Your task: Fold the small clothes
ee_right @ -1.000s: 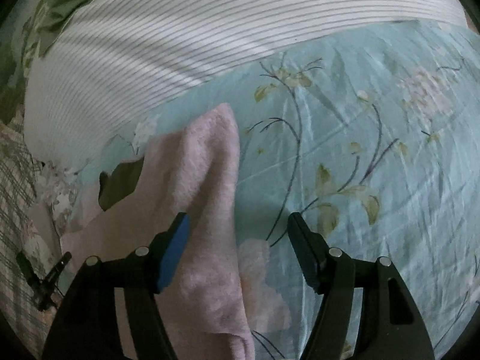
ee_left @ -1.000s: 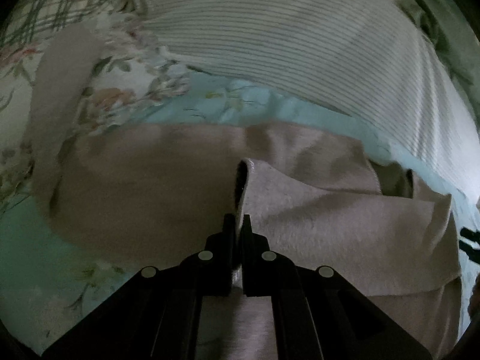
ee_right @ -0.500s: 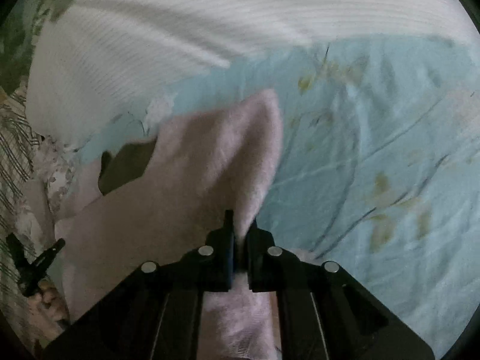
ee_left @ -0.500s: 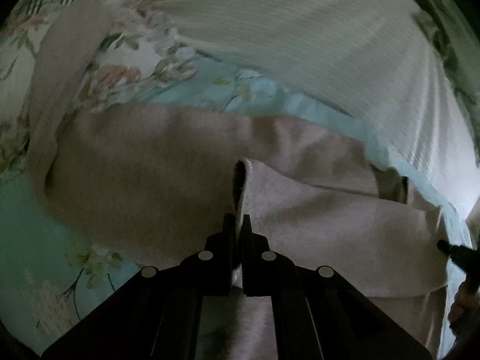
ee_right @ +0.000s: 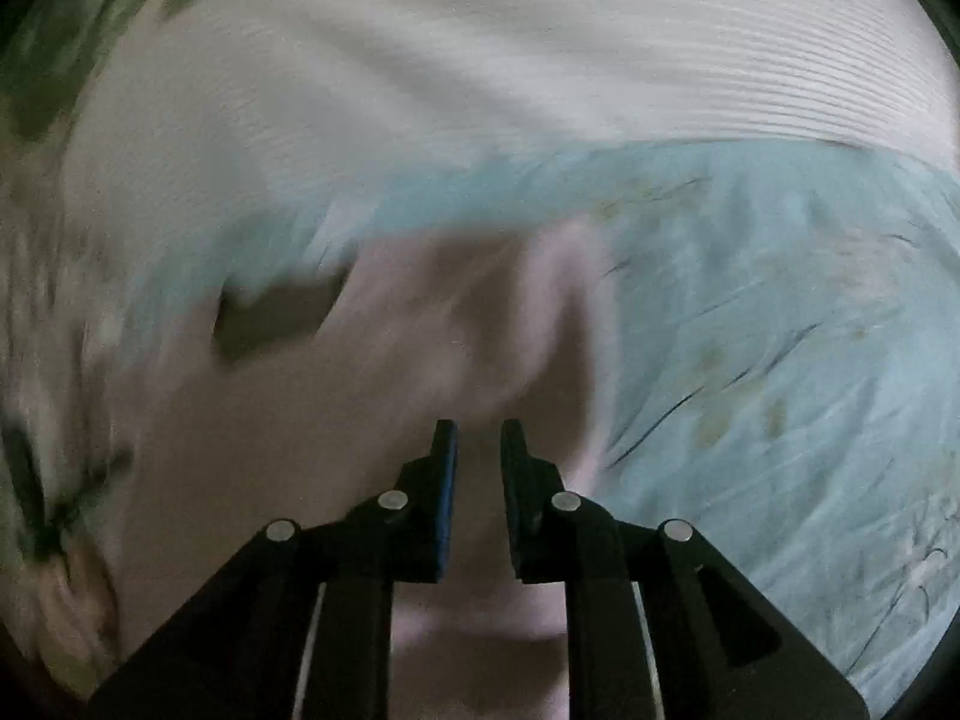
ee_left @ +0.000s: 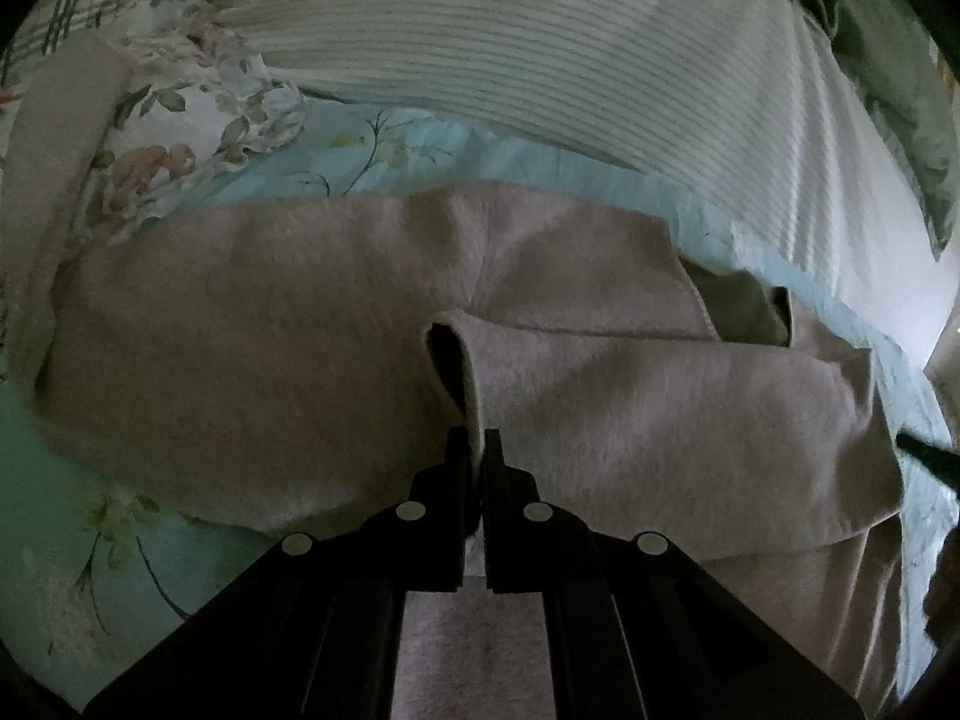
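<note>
A pale pink fleecy garment [ee_left: 270,360] lies spread on the turquoise floral bedsheet [ee_left: 72,510], with one flap folded over its right half. My left gripper [ee_left: 475,438] is shut on a raised fold of the garment at its middle. In the blurred right wrist view the same garment [ee_right: 360,408] fills the lower left. My right gripper [ee_right: 479,429] is over the garment's right edge. Its jaws are opening, with a narrow gap between them, and pink cloth sits in that gap. A dark olive patch [ee_left: 744,312] shows at the garment's far edge.
A white ribbed blanket [ee_left: 540,60] lies bunched along the far side, also seen in the right wrist view [ee_right: 540,60]. A floral pillow [ee_left: 180,120] sits at far left and green fabric [ee_left: 888,90] at far right. Bare sheet [ee_right: 750,330] spreads right of the garment.
The right gripper went from wide open to shut on the garment's right edge, then its jaws parted slightly as it swung left. The left gripper stayed shut on its fold and shifted a little.
</note>
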`<state>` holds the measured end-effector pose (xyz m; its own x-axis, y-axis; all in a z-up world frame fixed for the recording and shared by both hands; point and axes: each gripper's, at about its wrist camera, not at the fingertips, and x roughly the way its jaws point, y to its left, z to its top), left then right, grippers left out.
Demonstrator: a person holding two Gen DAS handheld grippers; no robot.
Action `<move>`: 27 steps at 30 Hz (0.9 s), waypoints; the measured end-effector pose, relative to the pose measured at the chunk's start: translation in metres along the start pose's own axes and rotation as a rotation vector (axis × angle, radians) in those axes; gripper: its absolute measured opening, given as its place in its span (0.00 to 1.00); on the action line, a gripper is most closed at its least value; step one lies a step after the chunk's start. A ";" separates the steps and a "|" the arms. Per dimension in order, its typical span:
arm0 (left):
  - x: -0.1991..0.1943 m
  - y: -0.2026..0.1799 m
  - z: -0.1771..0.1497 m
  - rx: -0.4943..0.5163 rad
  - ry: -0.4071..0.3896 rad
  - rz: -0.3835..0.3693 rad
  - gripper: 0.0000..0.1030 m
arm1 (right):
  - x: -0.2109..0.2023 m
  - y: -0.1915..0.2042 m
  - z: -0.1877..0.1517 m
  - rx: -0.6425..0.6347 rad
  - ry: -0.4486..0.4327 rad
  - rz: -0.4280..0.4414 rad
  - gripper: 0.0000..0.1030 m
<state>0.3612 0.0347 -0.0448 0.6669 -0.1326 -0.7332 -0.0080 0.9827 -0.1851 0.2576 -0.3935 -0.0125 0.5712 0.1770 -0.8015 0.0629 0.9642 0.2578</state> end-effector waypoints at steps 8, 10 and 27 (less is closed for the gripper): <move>-0.021 0.030 -0.005 -0.007 0.012 0.052 0.15 | -0.034 -0.053 -0.015 0.178 -0.064 -0.068 0.11; -0.035 0.043 -0.001 -0.018 -0.021 0.084 0.19 | -0.050 -0.045 -0.017 0.172 -0.091 0.004 0.17; -0.020 0.169 0.122 0.020 -0.137 0.811 0.80 | -0.048 0.066 -0.076 0.067 0.045 0.302 0.54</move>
<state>0.4374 0.2189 0.0179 0.5450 0.6350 -0.5474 -0.5140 0.7689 0.3803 0.1723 -0.3232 0.0020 0.5354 0.4637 -0.7060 -0.0492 0.8515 0.5220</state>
